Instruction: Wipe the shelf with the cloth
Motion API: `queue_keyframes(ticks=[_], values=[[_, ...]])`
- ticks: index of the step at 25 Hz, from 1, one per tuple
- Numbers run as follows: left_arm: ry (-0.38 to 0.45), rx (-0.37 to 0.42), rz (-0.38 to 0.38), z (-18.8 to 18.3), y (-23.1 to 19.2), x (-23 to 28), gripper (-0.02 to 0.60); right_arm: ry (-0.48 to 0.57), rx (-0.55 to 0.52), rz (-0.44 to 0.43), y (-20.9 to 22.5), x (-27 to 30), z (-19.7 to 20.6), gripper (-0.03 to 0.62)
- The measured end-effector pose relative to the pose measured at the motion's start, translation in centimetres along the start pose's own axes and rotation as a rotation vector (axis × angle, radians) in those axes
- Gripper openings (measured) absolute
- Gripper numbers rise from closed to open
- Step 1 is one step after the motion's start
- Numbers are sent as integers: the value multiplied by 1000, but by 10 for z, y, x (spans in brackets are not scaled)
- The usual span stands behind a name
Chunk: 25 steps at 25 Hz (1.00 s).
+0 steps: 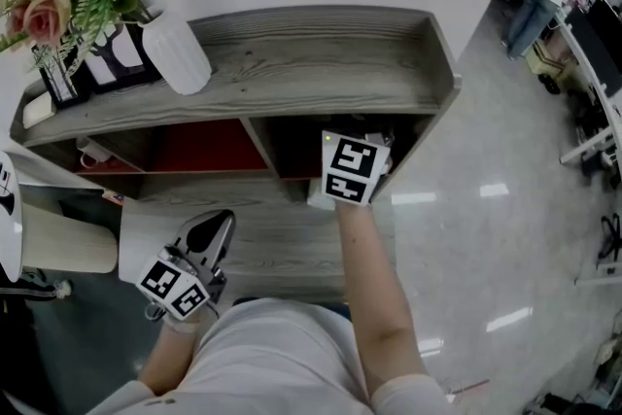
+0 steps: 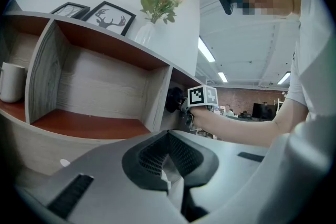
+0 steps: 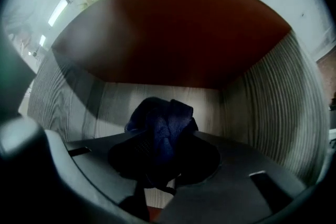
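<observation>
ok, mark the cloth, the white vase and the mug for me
cloth [image 3: 161, 122], right gripper view, middle of the bunched fabric.
white vase [image 1: 181, 53], head view, ribbed side wall.
mug [image 2: 10, 81], left gripper view, its body.

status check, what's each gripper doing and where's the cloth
Right gripper shut on dark cloth, inside right compartment of the shelf. Left gripper shut, empty, held low outside. Nothing seen in the cloth's way.

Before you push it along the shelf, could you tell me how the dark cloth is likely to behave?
The cloth is probably soft and floppy: it bunches in folds between the shut jaws of the right hand-held gripper. It likely weighs little, since the bunch stands up unsupported. Pushed along the shelf, it would probably crumple and drag rather than slide.
</observation>
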State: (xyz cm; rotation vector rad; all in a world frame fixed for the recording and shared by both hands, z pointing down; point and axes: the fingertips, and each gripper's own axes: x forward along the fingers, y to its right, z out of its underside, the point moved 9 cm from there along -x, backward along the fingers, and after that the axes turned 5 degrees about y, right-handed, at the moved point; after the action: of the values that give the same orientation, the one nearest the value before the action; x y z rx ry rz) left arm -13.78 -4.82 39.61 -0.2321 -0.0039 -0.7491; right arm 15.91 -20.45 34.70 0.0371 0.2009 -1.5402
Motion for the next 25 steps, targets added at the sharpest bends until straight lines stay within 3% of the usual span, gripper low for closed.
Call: queue_keyframes(ticks=[7,12,18,25], values=[[-6,7,31,-1,5,8,15,-63,22,118,25,-4,21,109],[-11,6,21,0,4,5,15,-176,6,149,26,-5,44,109],[-6,-2,0,2,2,-3,15,-361,9,114,22,-6,84,109],[0,-14,-28,5,0,-11,15,-485,10,12,-7,-4,114,109]])
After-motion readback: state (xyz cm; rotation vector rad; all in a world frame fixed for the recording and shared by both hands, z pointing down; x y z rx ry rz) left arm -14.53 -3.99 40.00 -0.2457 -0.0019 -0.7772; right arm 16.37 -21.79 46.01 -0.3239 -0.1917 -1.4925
